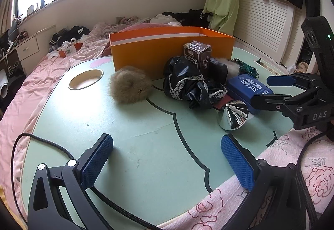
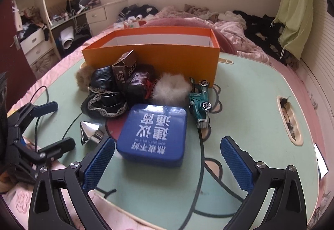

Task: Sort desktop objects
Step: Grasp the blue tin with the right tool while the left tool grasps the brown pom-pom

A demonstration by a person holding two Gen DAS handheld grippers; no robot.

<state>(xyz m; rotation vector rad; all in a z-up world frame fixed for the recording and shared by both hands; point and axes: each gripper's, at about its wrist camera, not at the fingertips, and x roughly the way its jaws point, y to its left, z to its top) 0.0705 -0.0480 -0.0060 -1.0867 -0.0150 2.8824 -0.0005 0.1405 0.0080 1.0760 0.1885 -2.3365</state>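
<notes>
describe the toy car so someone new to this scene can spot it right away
Find the orange box at the back of the green table. At its near right corner, right of the white fluffy ball, lies the toy car. It is the only teal, wheeled thing, with chrome wheels.

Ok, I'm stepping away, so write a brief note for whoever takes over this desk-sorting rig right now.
Left tool: open, empty, over bare table.
Right tool: open, empty, blue tin just ahead of its pads.
In front of the orange box: brown pom-pom, black lace cloth with card box on top, white pom-pom, green toy car, silver cone.
Done: nothing visibly boxed.
Left: everything.
</notes>
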